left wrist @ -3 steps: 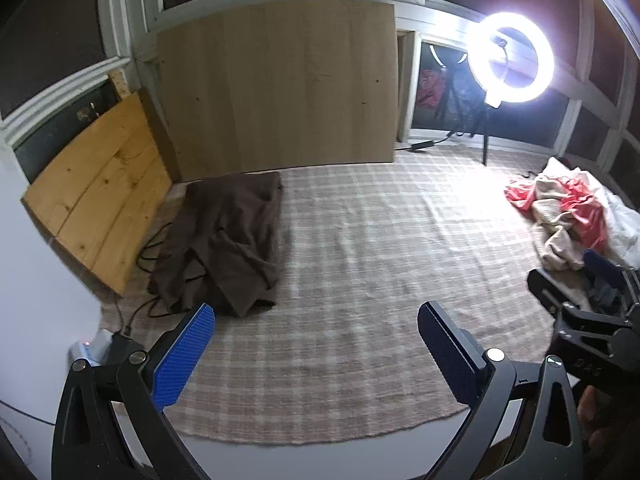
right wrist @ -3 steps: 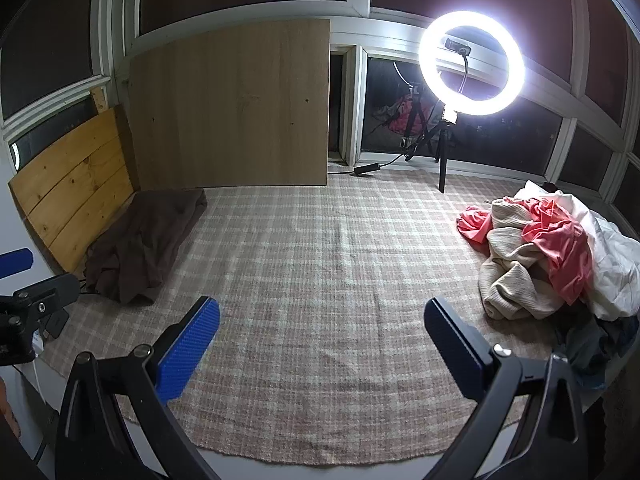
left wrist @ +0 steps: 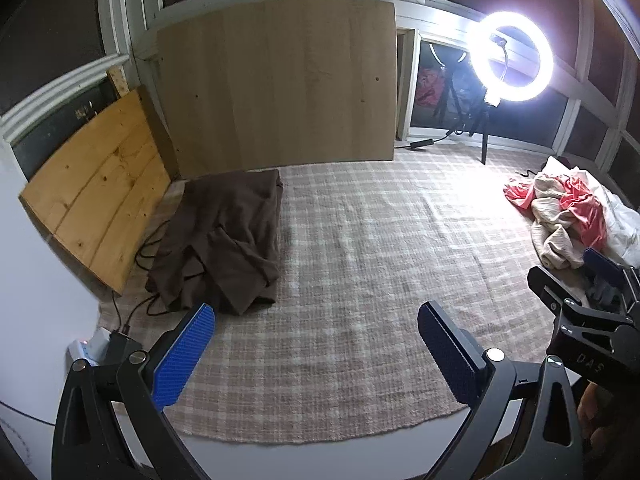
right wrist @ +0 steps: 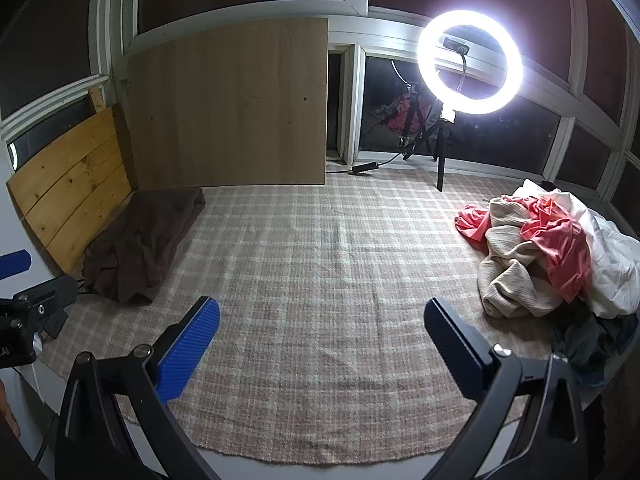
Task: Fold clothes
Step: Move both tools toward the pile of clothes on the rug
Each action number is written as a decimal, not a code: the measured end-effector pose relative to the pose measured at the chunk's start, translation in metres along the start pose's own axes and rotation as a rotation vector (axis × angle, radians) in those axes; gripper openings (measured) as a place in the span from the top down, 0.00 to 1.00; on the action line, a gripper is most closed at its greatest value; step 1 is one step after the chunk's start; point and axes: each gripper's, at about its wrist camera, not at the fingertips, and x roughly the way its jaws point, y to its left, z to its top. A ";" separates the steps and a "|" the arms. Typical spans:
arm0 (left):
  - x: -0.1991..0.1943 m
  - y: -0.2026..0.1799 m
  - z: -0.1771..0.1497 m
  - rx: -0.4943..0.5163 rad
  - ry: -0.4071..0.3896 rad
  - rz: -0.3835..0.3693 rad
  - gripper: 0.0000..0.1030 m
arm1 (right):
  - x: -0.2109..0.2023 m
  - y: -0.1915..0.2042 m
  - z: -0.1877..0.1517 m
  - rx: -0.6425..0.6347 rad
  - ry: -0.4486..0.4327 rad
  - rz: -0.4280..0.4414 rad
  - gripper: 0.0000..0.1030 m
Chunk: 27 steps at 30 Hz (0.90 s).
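Observation:
A loose pile of clothes, beige, pink, white and dark, lies at the right edge of the plaid cloth; it also shows in the left wrist view. A dark brown garment lies roughly folded at the far left; it also shows in the right wrist view. My left gripper is open and empty above the cloth's front part. My right gripper is open and empty, also over the front of the cloth, with the pile to its right. The right gripper shows at the right edge of the left wrist view.
A lit ring light on a tripod stands at the back right. A large wooden board leans at the back and a plank panel at the left. Cables and a power strip lie by the brown garment.

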 end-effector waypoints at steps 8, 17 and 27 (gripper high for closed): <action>0.009 0.008 -0.003 0.010 0.007 -0.007 0.01 | 0.001 0.001 -0.006 0.025 0.013 -0.029 0.00; 0.017 0.000 -0.002 0.042 -0.004 -0.029 0.01 | 0.003 -0.008 -0.013 0.068 0.022 -0.048 0.00; 0.029 -0.036 0.007 0.094 -0.011 -0.094 0.01 | -0.001 -0.037 -0.014 0.106 0.034 -0.138 0.00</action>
